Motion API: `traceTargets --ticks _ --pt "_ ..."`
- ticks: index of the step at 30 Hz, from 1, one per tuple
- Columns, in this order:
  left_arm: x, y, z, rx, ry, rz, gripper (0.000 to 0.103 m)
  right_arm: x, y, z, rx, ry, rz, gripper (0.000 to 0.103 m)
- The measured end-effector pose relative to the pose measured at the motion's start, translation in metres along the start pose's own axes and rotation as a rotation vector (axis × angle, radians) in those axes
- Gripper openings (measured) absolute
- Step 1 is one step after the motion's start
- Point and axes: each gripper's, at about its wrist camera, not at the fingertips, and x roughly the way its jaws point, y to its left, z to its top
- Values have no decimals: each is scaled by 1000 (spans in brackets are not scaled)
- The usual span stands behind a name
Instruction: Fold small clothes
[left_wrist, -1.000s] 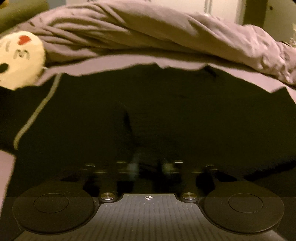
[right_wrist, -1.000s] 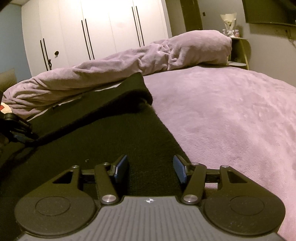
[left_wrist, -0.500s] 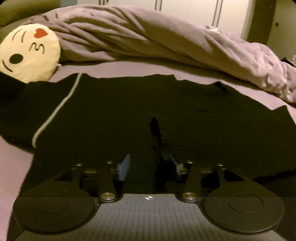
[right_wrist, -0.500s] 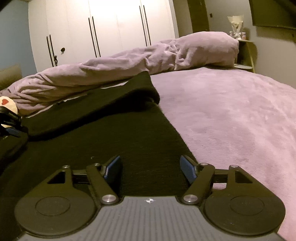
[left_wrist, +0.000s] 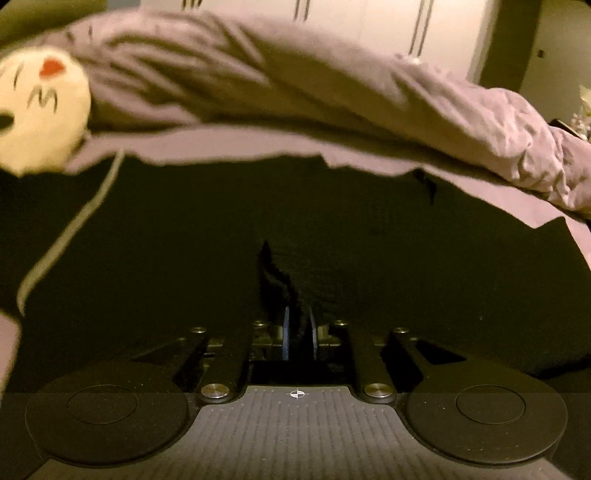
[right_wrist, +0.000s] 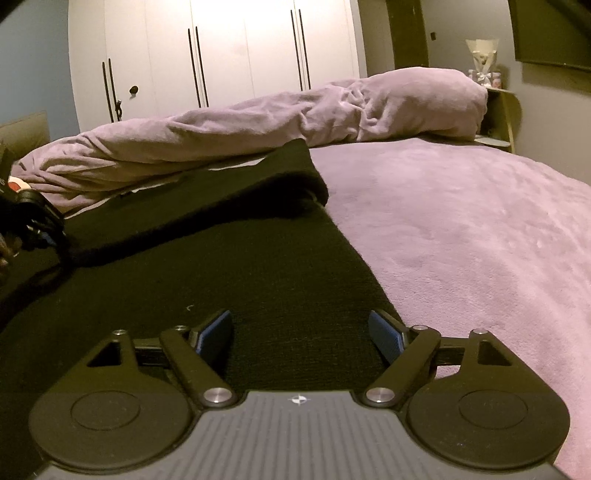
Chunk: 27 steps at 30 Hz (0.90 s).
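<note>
garment: black knit cloth, matt
bedspread: plush fleece, soft nap
wardrobe: smooth, semi-gloss

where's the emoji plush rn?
Left wrist view, far upper left: the emoji plush sits on the bed against the rolled purple blanket, just beyond the black garment's top-left corner.

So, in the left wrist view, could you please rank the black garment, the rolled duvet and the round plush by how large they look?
1. Black garment, nearest the camera.
2. Rolled duvet.
3. Round plush, partly cut off by the frame edge.
</note>
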Motion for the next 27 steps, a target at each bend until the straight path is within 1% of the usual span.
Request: traceTargets --ticks 2,3,4,5,6,7,9,10,11,12,14,16,17,19,22,23,25,26,27 --pt "-5 10 2 8 -16 22 17 1 1 0 -11 3 -6 82" --pt "-8 18 2 6 -27 58 26 1 1 1 -13 4 -7 82" --pt "-12 30 2 -4 -43 77 40 1 2 2 -17 9 -10 82" --pt "-18 45 2 -25 -56 80 68 1 3 3 -24 15 -16 82" --pt "-25 62 1 -55 -78 88 86 1 5 5 -33 22 -24 82" --pt "-34 83 -1 -87 -115 113 88 1 8 7 -44 35 -37 82" --pt "-50 122 -3 -116 -176 173 88 -2 15 15 -41 58 -59 82" --pt "-56 145 -3 -138 -207 223 89 -5 18 20 -17 61 -50 82" --pt "-60 171 -4 -169 -236 276 94 -9 19 25 26 61 -22 81" --pt "-62 196 -3 -208 -253 330 97 -11 21 28 65 60 8 77" --pt "-63 253 -3 -336 -271 430 97 -13 33 35 97 63 58 71" --pt "-60 305 -3 -495 -298 504 97 -12 49 38 87 71 69 66" --pt "-57 326 -1 -539 -287 523 97 -11 57 37 77 72 80 64" --pt "-48 361 4 -568 -261 532 97 -7 72 34 61 83 92 64" --pt "-38 393 11 -594 -279 543 97 2 87 29 50 105 89 63" --pt "-34 401 13 -602 -288 524 97 4 90 27 54 113 93 63" --pt "-26 410 16 -625 -279 492 91 9 95 24 61 123 89 63" --pt "-21 416 18 -635 -269 481 82 10 97 23 53 124 81 63" --pt "-14 421 20 -649 -251 482 68 11 99 22 42 123 73 63"
